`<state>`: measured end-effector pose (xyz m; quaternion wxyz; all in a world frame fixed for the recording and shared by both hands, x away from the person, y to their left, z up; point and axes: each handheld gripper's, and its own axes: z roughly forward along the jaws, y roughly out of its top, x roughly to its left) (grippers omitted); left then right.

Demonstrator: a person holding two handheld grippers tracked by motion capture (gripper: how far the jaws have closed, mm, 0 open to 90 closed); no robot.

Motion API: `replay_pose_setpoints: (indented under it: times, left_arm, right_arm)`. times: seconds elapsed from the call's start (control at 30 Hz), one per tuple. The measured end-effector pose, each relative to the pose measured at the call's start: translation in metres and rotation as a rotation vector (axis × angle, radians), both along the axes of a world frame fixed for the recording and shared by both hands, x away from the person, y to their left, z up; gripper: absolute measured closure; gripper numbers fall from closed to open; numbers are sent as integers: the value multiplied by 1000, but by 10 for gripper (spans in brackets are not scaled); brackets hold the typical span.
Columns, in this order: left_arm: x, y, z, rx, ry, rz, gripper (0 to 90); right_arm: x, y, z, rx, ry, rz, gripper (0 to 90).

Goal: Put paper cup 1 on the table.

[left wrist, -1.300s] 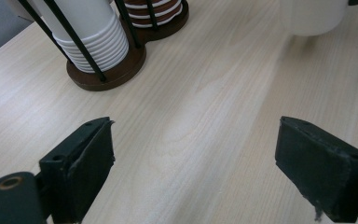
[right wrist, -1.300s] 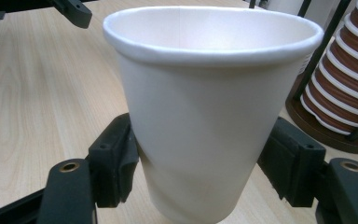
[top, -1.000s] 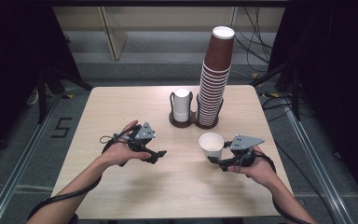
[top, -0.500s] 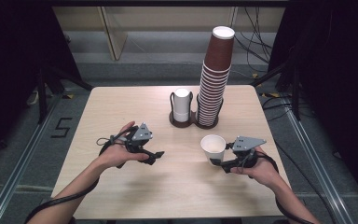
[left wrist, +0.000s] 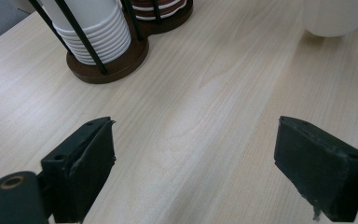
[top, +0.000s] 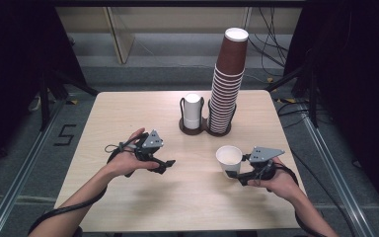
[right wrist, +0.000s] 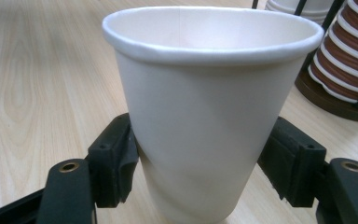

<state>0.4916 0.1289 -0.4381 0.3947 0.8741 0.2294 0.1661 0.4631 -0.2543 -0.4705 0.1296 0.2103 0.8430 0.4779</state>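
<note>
A white paper cup [top: 228, 159] stands upright near the table's right front, with my right gripper [top: 233, 174] shut on its lower body. In the right gripper view both black pads [right wrist: 116, 163] press the sides of the cup [right wrist: 209, 93]. Whether its base touches the wood I cannot tell. My left gripper [top: 164, 164] rests low over the table's left middle, and it is open. The left gripper view has bare wood between my left gripper's [left wrist: 193, 163] wide-set jaws, and the white cup [left wrist: 335, 16] shows at the top right.
At the back middle of the wooden table [top: 128, 113] sits a dark two-slot cup holder [top: 205, 129]. It carries a short stack of white cups [top: 192, 111] and a tall stack of brown cups [top: 225, 84]. Cables trail off the table's right side.
My right gripper has drifted slightly toward the near edge with the white cup in it. The left hand has stayed put.
</note>
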Motion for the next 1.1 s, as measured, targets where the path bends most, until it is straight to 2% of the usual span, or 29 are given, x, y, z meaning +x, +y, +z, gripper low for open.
replay_pose_setpoints:
  times: [0.03,0.07,0.13,0.17,0.23,0.33,0.4,0.47,0.57,0.6,0.63,0.67,0.8,0.87,0.9,0.93,0.97,1.07,1.1]
  left_arm:
    - [0,0,-1,-5,0,2,118]
    - [0,1,0,1,-4,5,118]
    - [0,2,0,-5,-3,6,118]
    - [0,2,0,-10,-2,9,118]
    - [0,3,1,-15,-6,15,118]
    - [1,3,2,-20,-6,13,118]
    - [1,2,1,-16,-1,12,118]
    - [1,2,0,-10,5,10,118]
    - [1,1,-1,-2,1,9,118]
    - [1,1,-2,-3,2,8,118]
    - [1,1,-2,-7,6,6,118]
    - [1,1,-2,-5,11,1,118]
    - [0,1,-2,-2,3,8,118]
    - [0,1,-2,-8,7,6,118]
    - [1,1,-2,-7,13,1,119]
    - [0,1,-3,-6,7,6,119]
    - [0,1,-3,-7,7,6,119]
    - [0,0,-3,-5,9,2,119]
    - [-1,0,-3,-8,11,0,117]
  right_arm:
    - [0,-2,0,-8,-2,0,328]
    - [-2,-2,0,-2,19,-13,328]
    - [1,-7,0,1,-3,-20,328]
    - [2,-11,-1,0,23,-38,328]
    - [4,-16,-3,-5,37,-50,328]
    - [6,-19,-5,-23,19,-51,328]
    - [5,-20,-6,-22,55,-63,328]
    - [7,-22,-8,-33,33,-53,327]
    - [7,-24,-10,-41,55,-66,325]
    - [8,-25,-11,-51,34,-52,324]
    - [9,-26,-12,-57,35,-49,323]
    - [8,-25,-13,-57,55,-51,322]
    - [9,-27,-14,-66,58,-41,318]
    - [8,-28,-15,-61,92,-39,314]
    - [9,-30,-16,-75,77,-31,313]
    - [9,-31,-17,-83,82,-29,310]
    - [8,-31,-18,-93,118,-34,305]
    - [7,-30,-17,-108,123,-41,291]
    - [7,-28,-15,-120,115,-27,241]
